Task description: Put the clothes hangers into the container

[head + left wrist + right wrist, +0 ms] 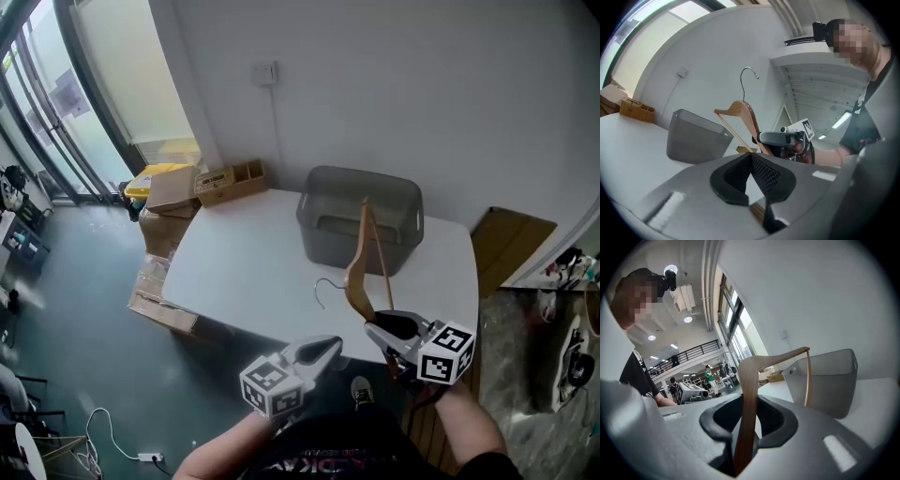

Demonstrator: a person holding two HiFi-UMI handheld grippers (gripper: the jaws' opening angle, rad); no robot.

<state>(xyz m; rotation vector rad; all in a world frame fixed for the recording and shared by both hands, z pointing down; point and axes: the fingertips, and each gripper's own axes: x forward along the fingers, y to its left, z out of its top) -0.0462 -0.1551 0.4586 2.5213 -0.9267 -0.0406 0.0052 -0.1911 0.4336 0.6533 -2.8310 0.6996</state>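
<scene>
A wooden clothes hanger (361, 262) with a metal hook (323, 289) hangs above the white table (244, 262), just in front of the grey plastic container (328, 234). My right gripper (377, 328) is shut on one wooden arm of the hanger (752, 376), which runs up between its jaws. The container (832, 376) stands beyond it. My left gripper (328, 349) sits lower left at the table's front edge, shut and holding nothing. In the left gripper view the hanger (740, 112) sticks up beside the container (693, 140), with the right gripper (776, 138) holding it.
Cardboard boxes (169, 202) and a wooden organiser (230, 181) stand past the table's far left corner. More flattened cardboard (159, 305) lies on the floor to the left. A wooden board (511, 244) leans at the right. A wall rises behind the container.
</scene>
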